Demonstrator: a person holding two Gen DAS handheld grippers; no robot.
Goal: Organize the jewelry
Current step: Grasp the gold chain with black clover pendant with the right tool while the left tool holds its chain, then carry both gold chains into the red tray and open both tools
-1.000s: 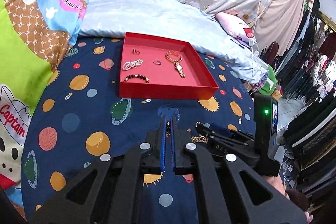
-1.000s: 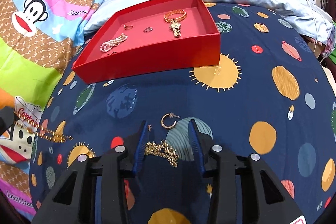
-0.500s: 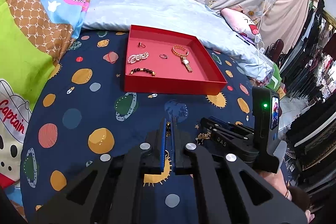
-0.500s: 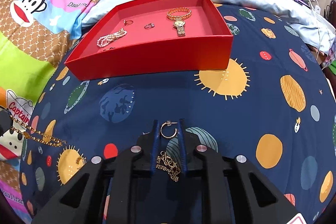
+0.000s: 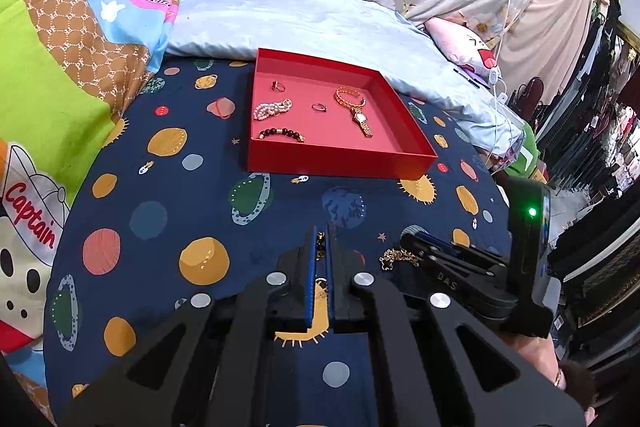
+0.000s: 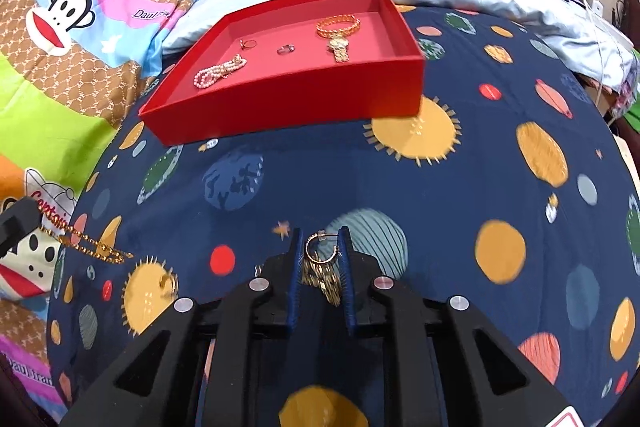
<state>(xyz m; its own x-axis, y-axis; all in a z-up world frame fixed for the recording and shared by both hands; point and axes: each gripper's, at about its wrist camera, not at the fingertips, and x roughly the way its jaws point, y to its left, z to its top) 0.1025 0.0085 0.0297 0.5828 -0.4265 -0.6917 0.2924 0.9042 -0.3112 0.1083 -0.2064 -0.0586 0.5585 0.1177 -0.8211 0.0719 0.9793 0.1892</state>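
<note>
Right gripper (image 6: 319,247): its blue-lined jaws are sitting close together, clamping a gold hoop earring (image 6: 320,251) with a bunch of gold chain (image 6: 326,281) hanging just behind the hoop, between the pads.
Left gripper (image 5: 320,239): its jaws are pressing together on a thin gold chain (image 6: 80,239); from the right wrist view that chain is trailing out of the black tip at the far left and draping onto the cloth.
Earring look: an open C-shaped hoop of polished yellow metal with a thin post at its top end.
Chain look: fine flat links, bright gold, bunched in the right jaws and stretched out in a line from the left ones.
Loose piece: a small gold ring-like item (image 6: 170,283) is lying on the bedsheet (image 6: 320,179) near the left, on a yellow sun print; too blurred to name.
Bedsheet: soft navy fabric printed with round planets and suns.
Red tray (image 5: 336,159): a shallow square box with matte walls, standing on the sheet far beyond both grippers.
Tray contents: a pearl bracelet (image 5: 272,109), a dark-bead bracelet (image 5: 280,134), two small rings (image 5: 278,85) (image 5: 319,107) and a gold watch (image 5: 354,109) are lying apart on its floor.
Surroundings: a pale blue pillow (image 5: 288,23) is lying behind the tray, and a cartoon-print quilt (image 5: 60,47) is rising at the left.
</note>
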